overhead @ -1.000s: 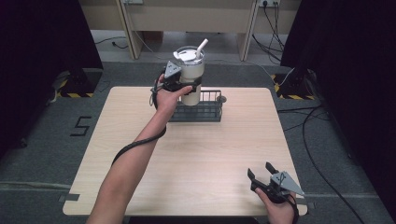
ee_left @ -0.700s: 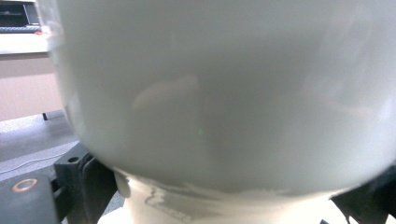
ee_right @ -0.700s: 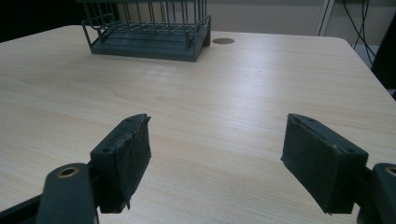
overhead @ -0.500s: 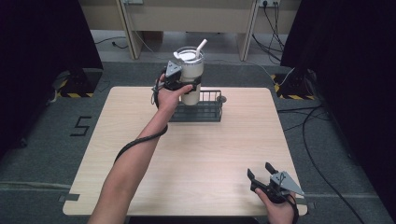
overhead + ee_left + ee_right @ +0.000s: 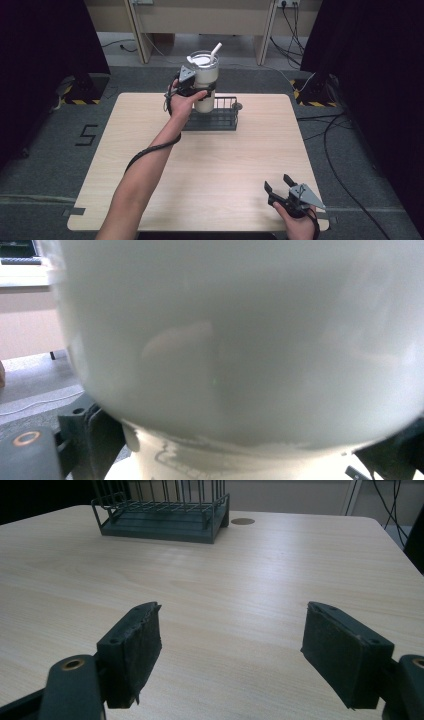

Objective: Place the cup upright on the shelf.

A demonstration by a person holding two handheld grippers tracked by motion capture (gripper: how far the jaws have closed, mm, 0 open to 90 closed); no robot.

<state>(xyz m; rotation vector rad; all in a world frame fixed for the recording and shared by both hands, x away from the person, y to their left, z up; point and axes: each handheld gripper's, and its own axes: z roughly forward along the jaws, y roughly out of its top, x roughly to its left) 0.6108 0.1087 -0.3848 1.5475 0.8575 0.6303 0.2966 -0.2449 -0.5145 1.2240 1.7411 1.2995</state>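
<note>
Wooden table (image 5: 210, 165) carries one wire basket (image 5: 216, 114) at its far edge; my left gripper (image 5: 196, 88) grasps the white tumbler (image 5: 205, 80), held raised above that basket. Judged: the lift looks done while placement remains, and my right gripper (image 5: 283, 187) rests spread and empty, well short of the basket.

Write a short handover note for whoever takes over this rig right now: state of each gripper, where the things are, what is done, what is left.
Left gripper: shut on the white tumbler, held at the far side of the table, at the wire basket.
Right gripper: jaws open, holding nothing, near the table's near right corner.
Tumbler: upright, lid and straw on; whether its base touches the basket floor cannot be told.
Done: the tumbler is gripped.
Left: probably either to seat it in the basket or to lift it out; the direction cannot be judged from here. The right gripper has no visible part yet.
</note>
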